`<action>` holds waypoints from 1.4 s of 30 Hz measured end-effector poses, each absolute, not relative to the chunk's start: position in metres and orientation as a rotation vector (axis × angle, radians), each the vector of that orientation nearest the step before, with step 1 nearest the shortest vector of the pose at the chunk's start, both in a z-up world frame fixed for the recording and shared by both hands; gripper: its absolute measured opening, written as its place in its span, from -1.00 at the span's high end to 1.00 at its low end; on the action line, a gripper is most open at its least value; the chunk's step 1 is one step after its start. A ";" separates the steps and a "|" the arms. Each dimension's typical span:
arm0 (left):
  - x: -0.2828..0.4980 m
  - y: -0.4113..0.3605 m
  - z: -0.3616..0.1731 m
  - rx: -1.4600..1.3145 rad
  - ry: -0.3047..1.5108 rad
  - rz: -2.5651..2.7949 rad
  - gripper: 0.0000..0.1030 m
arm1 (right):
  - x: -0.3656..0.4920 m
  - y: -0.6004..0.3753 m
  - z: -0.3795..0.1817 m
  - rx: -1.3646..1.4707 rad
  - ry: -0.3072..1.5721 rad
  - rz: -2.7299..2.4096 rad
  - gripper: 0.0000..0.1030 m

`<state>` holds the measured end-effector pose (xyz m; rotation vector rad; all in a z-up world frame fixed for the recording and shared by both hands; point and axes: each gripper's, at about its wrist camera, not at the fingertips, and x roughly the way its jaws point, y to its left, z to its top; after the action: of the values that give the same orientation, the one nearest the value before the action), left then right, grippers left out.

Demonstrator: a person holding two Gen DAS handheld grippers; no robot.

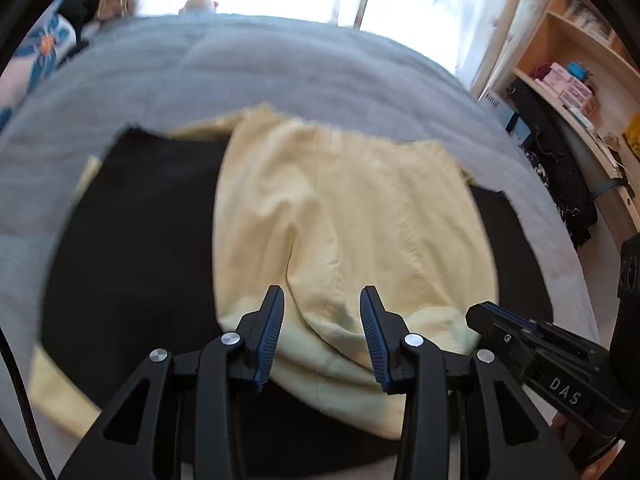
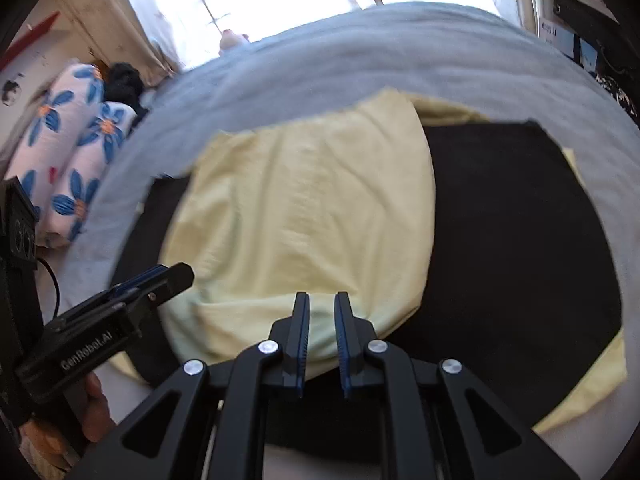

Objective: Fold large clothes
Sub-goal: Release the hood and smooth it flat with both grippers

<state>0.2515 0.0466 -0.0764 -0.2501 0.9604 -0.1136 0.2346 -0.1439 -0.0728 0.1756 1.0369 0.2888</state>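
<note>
Folded yellow garment [image 1: 352, 216] lay just ahead of both your grippers.
Its long axis ran up-frame; left gripper [image 1: 322, 336] stood spread and empty, right gripper [image 2: 322, 340] nearly closed, gripping nothing.

Grey-covered bed [image 1: 248, 72], black mat [image 1: 140, 220] spread flat, pale yellow garment [image 1: 360, 208] partly overlapping it

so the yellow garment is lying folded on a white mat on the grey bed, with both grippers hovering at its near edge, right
Not quite: the mat is black, not white, as the left wrist view shows. The rest holds: the yellow garment lies folded on it on the grey bed, with the left gripper and right gripper at its near edge.
</note>
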 end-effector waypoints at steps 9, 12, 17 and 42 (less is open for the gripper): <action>0.182 0.056 0.018 -0.189 0.816 -0.029 0.12 | 0.183 -0.146 0.020 0.204 0.883 0.324 0.74; 0.157 0.063 0.048 -0.206 0.768 -0.017 0.09 | 0.164 -0.146 0.051 0.201 0.844 0.342 0.73; 0.120 0.073 0.087 -0.226 0.698 -0.003 -0.06 | 0.124 -0.143 0.098 0.170 0.759 0.370 0.56; 0.050 0.126 0.017 -0.387 0.886 0.030 -0.17 | 0.056 -0.128 0.068 0.050 0.800 0.314 0.39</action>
<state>0.0503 0.1258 0.0169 -0.3874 0.8857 0.0298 0.0556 -0.1278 0.0681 0.0496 0.8002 0.3139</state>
